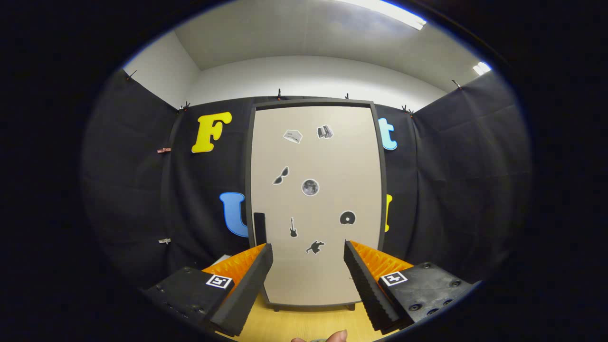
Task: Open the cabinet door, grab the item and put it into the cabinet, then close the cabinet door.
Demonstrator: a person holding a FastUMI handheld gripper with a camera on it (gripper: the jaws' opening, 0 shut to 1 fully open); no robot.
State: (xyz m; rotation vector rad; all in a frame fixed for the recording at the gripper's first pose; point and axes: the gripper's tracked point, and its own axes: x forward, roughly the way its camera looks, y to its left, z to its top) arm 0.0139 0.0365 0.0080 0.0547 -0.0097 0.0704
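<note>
Cabinet (313, 285): stands upright on the wooden table (294, 325), straight ahead of the fingers, against the black cloth wall.
Door (327, 161): closed, beige, dotted with small stickers; dark handle (259, 228) at its left edge.
Gripper (308, 266): fingers spread wide apart, holding nothing.
Fingertip (335, 336): a person's, low between the gripper's fingers.

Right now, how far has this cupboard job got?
Little looks done: the cabinet door stands shut, stickers facing the gripper. In hand: the gripper's fingers are spread open and empty, aimed at the door, with its dark handle just beyond the left finger. Left: open the door, fetch the item, place it inside, shut the door. A fingertip shows below, on the wooden table.
</note>
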